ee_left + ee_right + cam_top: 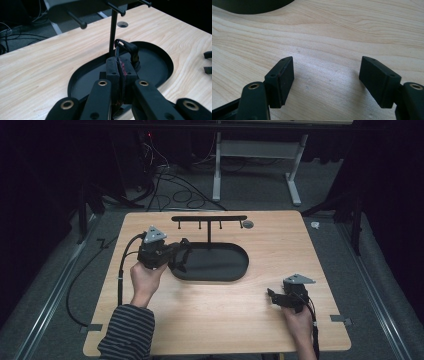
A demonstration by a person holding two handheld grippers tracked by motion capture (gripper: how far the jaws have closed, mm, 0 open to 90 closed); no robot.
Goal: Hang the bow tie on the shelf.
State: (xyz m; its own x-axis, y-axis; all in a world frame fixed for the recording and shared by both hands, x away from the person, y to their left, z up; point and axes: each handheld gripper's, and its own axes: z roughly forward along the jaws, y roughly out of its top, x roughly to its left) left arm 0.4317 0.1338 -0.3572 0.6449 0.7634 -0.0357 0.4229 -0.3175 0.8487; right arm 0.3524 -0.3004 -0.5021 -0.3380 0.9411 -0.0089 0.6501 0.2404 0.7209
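My left gripper (176,254) (119,65) is shut on a thin black strap-like item (130,48) (184,254), whose looped end sticks up past the pads. It hangs over the left end of a black oval tray (227,267) (156,66). A thin post (113,32) rises from the tray and carries a bar with several pegs (209,218) (82,23). My right gripper (271,296) (327,72) is open low over bare wood near the table's right front, with nothing between its fingers.
The wooden table (210,310) has a round cable hole (247,224) (122,24) behind the rack. Cables lie on the floor beyond the far edge, by a white desk frame (255,165). A striped sleeve (125,330) comes in at the bottom left.
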